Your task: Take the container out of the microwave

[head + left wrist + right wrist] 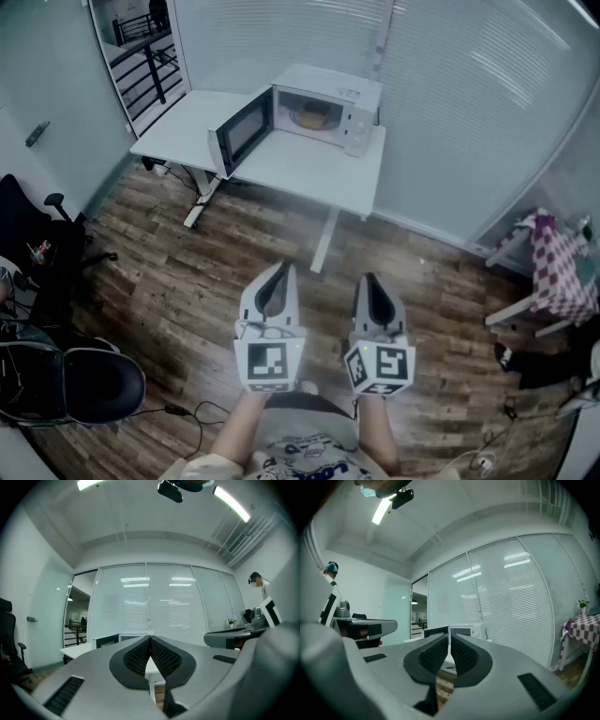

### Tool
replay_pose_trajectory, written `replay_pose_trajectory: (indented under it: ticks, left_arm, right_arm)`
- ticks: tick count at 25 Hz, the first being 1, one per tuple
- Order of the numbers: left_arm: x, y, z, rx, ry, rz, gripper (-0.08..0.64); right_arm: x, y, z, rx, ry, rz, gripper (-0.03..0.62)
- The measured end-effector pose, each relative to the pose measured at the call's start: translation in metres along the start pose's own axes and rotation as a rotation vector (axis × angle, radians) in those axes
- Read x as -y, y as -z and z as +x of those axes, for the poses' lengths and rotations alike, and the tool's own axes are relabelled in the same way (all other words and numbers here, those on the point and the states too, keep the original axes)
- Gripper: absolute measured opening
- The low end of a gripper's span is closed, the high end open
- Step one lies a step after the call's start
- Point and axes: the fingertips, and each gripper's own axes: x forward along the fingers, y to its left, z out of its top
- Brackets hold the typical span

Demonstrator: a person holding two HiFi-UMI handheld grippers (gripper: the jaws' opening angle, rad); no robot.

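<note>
A white microwave (328,109) stands at the back of a white table (309,169), and its door (241,131) hangs open to the left. Inside sits a yellowish container (312,116). Both grippers are held low over the wood floor, well short of the table. My left gripper (278,268) is shut and empty, as is my right gripper (368,278). In the left gripper view the pads meet at the tip of the left gripper (150,639), with the microwave door (107,641) beyond. In the right gripper view the right gripper (449,637) points at the microwave (465,631).
A black office chair (75,380) and a second dark chair (37,234) stand at the left. A small table with a checkered cloth (561,262) is at the right. Blind-covered glass walls (450,84) run behind the table. Cables (202,412) lie on the floor.
</note>
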Motion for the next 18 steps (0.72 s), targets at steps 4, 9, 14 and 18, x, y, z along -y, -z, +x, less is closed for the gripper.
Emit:
replay_pose_trajectory:
  ticks: [4, 9, 14, 18]
  left_arm:
    - [0.000, 0.003, 0.000, -0.002, -0.003, -0.006, 0.043]
    - [0.001, 0.005, 0.004, -0.008, -0.008, -0.014, 0.043]
    - [0.004, 0.006, 0.010, -0.017, -0.016, -0.006, 0.042]
    - [0.009, 0.005, 0.015, -0.014, -0.022, -0.006, 0.041]
  right_arm:
    - [0.003, 0.002, -0.001, -0.003, 0.001, 0.000, 0.032]
    - [0.008, 0.004, 0.002, -0.012, -0.003, -0.006, 0.032]
    - [0.016, 0.006, 0.004, -0.021, -0.006, 0.001, 0.034]
    - [0.021, 0.007, 0.008, -0.023, -0.024, 0.002, 0.034]
